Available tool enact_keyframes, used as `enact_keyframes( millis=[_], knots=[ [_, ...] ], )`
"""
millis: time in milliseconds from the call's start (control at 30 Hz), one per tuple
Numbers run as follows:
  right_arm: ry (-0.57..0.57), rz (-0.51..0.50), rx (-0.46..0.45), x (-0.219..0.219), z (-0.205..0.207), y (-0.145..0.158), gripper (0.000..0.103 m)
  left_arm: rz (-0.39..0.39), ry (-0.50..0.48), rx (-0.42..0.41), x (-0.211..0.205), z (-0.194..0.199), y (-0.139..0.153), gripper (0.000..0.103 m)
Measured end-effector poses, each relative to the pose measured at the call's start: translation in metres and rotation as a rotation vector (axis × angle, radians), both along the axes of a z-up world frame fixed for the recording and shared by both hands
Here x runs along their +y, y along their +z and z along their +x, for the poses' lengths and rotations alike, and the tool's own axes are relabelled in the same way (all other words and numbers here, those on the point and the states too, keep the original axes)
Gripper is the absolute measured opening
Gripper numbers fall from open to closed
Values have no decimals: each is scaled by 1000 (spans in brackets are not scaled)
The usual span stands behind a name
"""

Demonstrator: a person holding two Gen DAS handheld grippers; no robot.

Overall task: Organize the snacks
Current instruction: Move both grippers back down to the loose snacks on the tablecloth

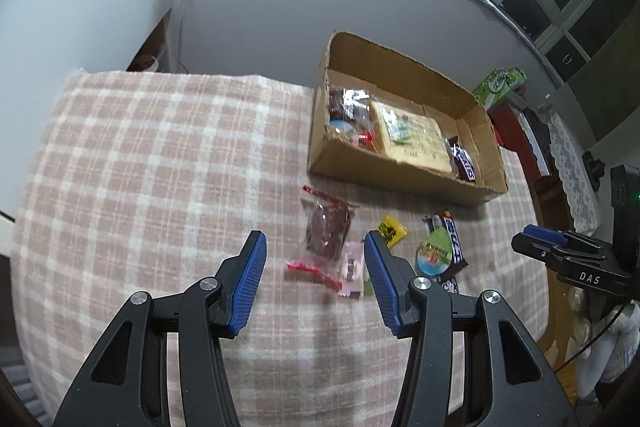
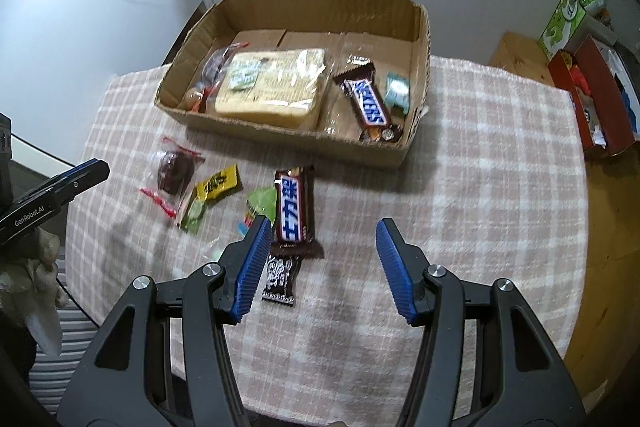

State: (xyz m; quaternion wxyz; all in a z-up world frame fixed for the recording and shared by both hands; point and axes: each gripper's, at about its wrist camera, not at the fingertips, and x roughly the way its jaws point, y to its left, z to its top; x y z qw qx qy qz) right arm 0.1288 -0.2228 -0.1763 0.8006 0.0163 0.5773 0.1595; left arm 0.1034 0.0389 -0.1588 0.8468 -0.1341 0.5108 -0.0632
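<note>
Left wrist view: the left gripper [image 1: 315, 249] stood with its blue-padded jaws spread apart and empty, above the checked cloth [image 1: 140, 155] covering the desk. Between the jaw tips lay a clear packet with red ends [image 1: 326, 235] holding a dark brown snack, and a small pink sachet [image 1: 352, 269] lay just beside the jaw at 3 o'clock. Toward 2 o'clock of that jaw lay a yellow sweet [image 1: 392, 230], a round green-topped snack [image 1: 434, 251] and a Chinese-label Snickers bar [image 1: 454, 241], close together. The cardboard box [image 1: 384, 171] sat at 12 to 1 o'clock, beyond the loose snacks. It held a large yellow wrapped block [image 1: 412, 137], mixed small packets at its 9 o'clock end and a Snickers bar [image 1: 464, 161] at its 3 o'clock end. The right gripper [image 1: 540, 239] entered at 3 o'clock; its jaw state could not be told from this view.

Right wrist view: the right gripper [image 2: 322, 233] was likewise spread wide and held nothing. The Chinese-label Snickers bar [image 2: 294, 209] lay at the tip of the 9 o'clock jaw, and a dark brown wrapper [image 2: 282, 279] lay partly behind that jaw. The yellow sweet [image 2: 218, 183] and the red-ended packet [image 2: 172, 173] lay toward 10 o'clock. The cardboard box [image 2: 288, 135] sat at 12 o'clock.
</note>
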Motion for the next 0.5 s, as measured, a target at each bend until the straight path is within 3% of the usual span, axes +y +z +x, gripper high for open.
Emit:
enact_keyframes(
  millis=[500],
  knots=[
    [5, 11, 54, 13, 12, -30, 57, 3, -3, 34, -7, 4, -22, 50]
  ],
)
